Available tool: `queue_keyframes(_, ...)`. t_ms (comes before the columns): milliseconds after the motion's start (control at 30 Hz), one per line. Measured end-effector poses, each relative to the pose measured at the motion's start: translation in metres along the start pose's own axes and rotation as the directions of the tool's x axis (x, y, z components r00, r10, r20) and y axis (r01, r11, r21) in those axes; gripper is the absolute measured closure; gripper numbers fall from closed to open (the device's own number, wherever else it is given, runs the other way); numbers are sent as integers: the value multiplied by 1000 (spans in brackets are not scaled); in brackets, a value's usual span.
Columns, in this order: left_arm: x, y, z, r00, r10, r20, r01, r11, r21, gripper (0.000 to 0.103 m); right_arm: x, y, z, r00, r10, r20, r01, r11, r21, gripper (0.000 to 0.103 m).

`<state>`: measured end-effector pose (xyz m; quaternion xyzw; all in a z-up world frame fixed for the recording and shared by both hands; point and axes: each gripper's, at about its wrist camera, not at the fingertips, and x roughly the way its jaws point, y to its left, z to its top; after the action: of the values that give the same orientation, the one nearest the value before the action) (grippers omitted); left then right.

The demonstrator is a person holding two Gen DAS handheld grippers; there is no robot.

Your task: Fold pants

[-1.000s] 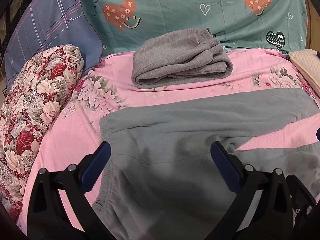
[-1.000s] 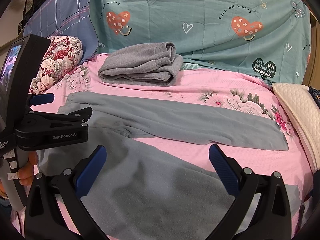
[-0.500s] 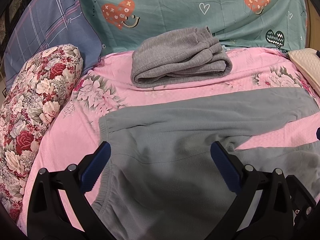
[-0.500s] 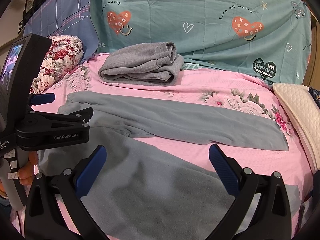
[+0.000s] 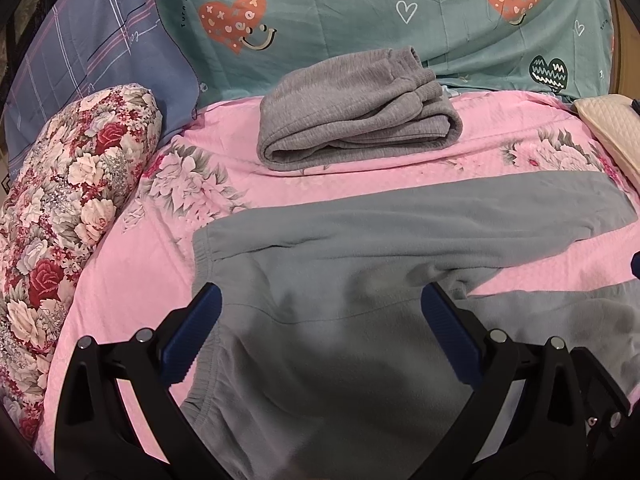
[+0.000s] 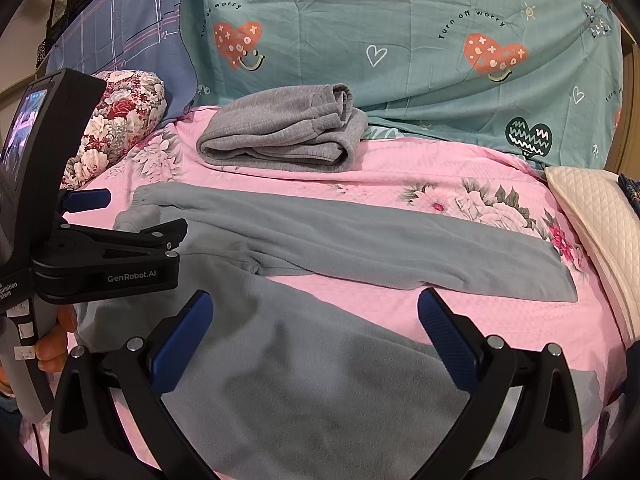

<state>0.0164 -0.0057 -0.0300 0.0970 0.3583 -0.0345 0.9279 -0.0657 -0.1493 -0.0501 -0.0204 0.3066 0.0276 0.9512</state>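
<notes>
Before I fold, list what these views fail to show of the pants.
- Near leg's cuff: right wrist view, cut off behind the right gripper.
- Pants lower waistband: left wrist view, hidden by the left gripper.
- Far leg's cuff: left wrist view, runs off the right edge.

Your bed (image 5: 132, 288) wears a pink floral sheet — blue-grey pants (image 5: 360, 292) lie spread flat under your grippers, folded grey pants (image 5: 352, 116) ahead, floral pillow (image 5: 68, 216) left, cream cushion (image 6: 592, 216) right.
</notes>
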Motion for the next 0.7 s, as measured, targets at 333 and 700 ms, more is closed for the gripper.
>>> queue_keyframes(333,-45,89,-1,938,-340,-74,308,911,-276,2,-13,-9,7,998,65,24,-66,996,65,1)
queue_keyframes(700,5,163,-99,721,-679,-138,398,569,-720,2,-12,-1,6,993,121,-4,-120,990,75,1)
